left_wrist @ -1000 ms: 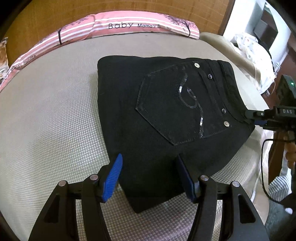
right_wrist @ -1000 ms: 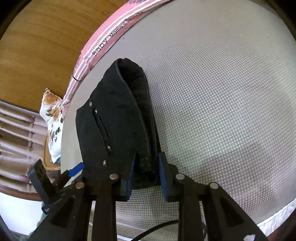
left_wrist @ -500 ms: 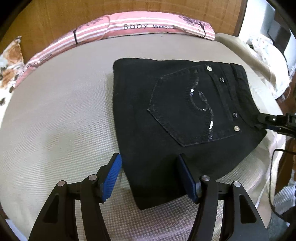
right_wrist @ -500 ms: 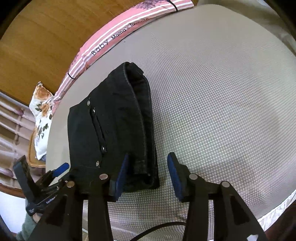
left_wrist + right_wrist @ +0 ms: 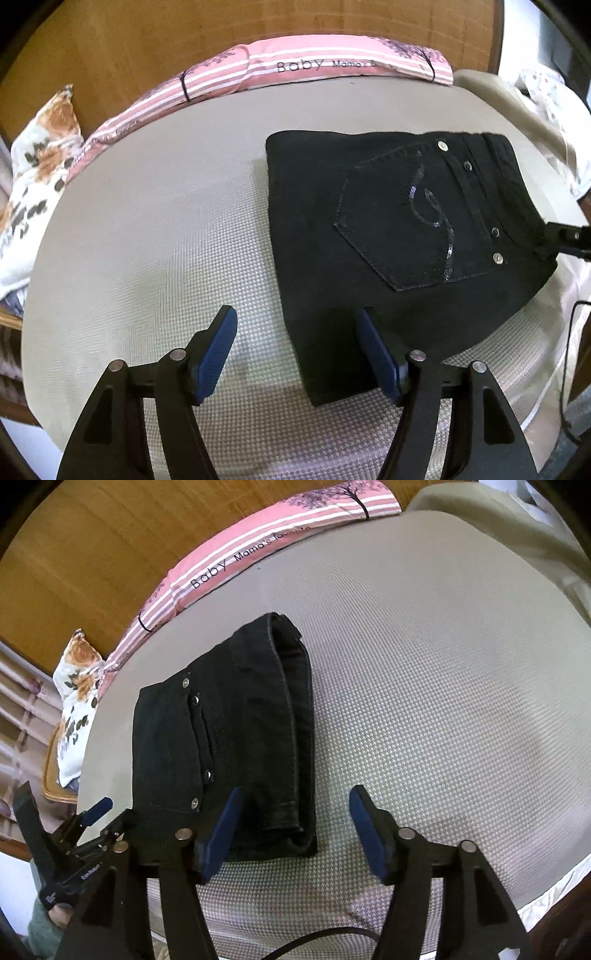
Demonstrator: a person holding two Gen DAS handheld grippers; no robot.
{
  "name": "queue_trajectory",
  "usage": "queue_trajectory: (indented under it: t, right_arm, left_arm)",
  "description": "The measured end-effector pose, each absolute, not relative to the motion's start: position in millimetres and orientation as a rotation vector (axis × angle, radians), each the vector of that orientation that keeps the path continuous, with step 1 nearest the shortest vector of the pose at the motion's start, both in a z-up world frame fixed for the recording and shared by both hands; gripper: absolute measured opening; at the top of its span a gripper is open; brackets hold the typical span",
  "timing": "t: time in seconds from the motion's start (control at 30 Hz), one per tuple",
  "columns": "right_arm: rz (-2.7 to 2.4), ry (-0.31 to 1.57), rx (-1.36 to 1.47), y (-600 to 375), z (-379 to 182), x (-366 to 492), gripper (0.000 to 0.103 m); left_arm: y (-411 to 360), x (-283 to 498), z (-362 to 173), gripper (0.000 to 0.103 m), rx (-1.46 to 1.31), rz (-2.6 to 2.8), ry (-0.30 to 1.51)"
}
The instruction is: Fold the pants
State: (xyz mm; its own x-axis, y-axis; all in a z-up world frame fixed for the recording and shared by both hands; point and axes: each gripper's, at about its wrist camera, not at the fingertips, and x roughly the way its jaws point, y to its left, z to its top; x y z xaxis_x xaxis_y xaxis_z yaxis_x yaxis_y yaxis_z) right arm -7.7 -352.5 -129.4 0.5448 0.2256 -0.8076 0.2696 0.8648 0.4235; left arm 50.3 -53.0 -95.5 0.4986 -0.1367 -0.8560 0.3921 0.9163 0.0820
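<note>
A: On the bed, the grey mattress filled most of both views, pink striped pillow along the wooden headboard.
B: Pants?
A: Black pants lay folded flat on the mattress, back pocket up.
B: Tongs?
A: Left gripper was spread wide over the pants' near corner, holding nothing. Right gripper was also wide at the waistband end, gripping nothing.
</note>
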Motion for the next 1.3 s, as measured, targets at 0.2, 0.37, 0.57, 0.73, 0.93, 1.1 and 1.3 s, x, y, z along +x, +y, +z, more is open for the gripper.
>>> queue_trajectory:
  t: [0.2, 0.37, 0.57, 0.73, 0.93, 1.1, 1.3]
  right_arm:
    - [0.064, 1.004, 0.653, -374, -133, -3, 0.069]
    - [0.135, 1.041, 0.749, -390, -150, 5, 0.069]
    - [0.206, 1.039, 0.853, -401, -168, 14, 0.069]
    - [0.285, 1.046, 0.884, -403, -179, 20, 0.070]
    - [0.395, 1.070, 0.926, -393, -190, 34, 0.055]
    - [0.426, 1.056, 0.956, -388, -194, 54, 0.055]
    - [0.442, 1.061, 0.932, -385, -193, 65, 0.055]
  left_arm:
    - [-27, 70, -90, 0.070, 0.076, -0.389, 1.065]
    - [-9, 88, -99, 0.070, -0.126, -0.473, 1.162]
    - [-5, 106, -114, 0.070, -0.284, -0.558, 1.270]
    - [-8, 116, -126, 0.070, -0.348, -0.561, 1.334]
    - [-11, 124, -128, 0.070, -0.387, -0.605, 1.343]
    - [-19, 133, -129, 0.070, -0.385, -0.629, 1.331]
    - [-21, 151, -135, 0.071, -0.461, -0.662, 1.308]
